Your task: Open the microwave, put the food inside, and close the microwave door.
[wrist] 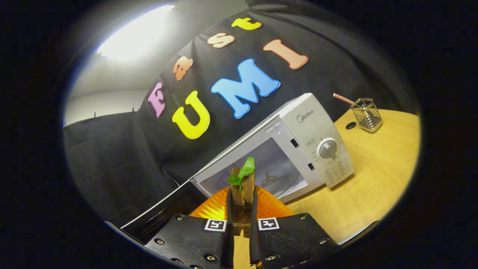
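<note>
Gripping sandwich between tool fingers

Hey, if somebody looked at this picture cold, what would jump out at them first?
Probably the sandwich with a green leaf sticking out, pinched upright between the fingers of the gripper, above an orange plate. Just beyond it stands the white microwave on the wooden table, its door swung open beside the gripper and its cavity bare. Farther back on the table sits a wire mesh cup holding a striped straw.
</note>
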Demonstrator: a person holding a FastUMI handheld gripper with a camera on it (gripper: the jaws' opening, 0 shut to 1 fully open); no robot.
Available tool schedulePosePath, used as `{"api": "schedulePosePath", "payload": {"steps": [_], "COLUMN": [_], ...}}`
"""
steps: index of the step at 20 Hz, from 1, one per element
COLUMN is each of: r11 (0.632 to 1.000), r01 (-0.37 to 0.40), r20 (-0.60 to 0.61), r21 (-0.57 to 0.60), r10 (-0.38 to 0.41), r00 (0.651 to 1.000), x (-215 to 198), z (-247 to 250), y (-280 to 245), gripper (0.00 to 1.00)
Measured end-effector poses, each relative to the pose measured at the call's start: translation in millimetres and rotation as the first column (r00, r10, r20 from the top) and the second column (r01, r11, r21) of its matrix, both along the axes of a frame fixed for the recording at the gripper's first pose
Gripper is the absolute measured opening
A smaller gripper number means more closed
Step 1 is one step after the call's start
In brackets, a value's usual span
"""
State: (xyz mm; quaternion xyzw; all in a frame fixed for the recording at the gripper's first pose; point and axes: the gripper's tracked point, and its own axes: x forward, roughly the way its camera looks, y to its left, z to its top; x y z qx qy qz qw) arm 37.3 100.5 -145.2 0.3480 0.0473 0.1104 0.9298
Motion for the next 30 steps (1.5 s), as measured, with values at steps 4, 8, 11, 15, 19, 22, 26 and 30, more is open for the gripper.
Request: {"api": "schedulePosePath", "payload": {"steps": [4,8,11,15,19,22,26,30], "r11": [0.988,0.961,0.941,0.892,0.843,0.836,0.809,0.811], "r01": [0.051,0.091,0.147,0.186,0.26,0.297,0.344,0.35], "r20": [-0.021,-0.005,-0.023,-0.083,-0.117,-0.124,-0.148,-0.156], "r21": [0.142,0.26,0.306,0.413,0.472,0.463,0.477,0.469], "r10": [-0.049,-0.093,-0.147,-0.167,-0.232,-0.27,-0.311,-0.314], "r00": [0.999,0.996,0.989,0.982,0.966,0.955,0.939,0.936], "x": [32,57,77,106,131,145,165,179], "z": [-9,-9,-16,-32,-45,-51,-61,-68], "y": [3,10,11,13,9,11,10,19], "gripper": [0.16,0.17,0.17,0.17,0.17,0.17,0.17,0.17]}}
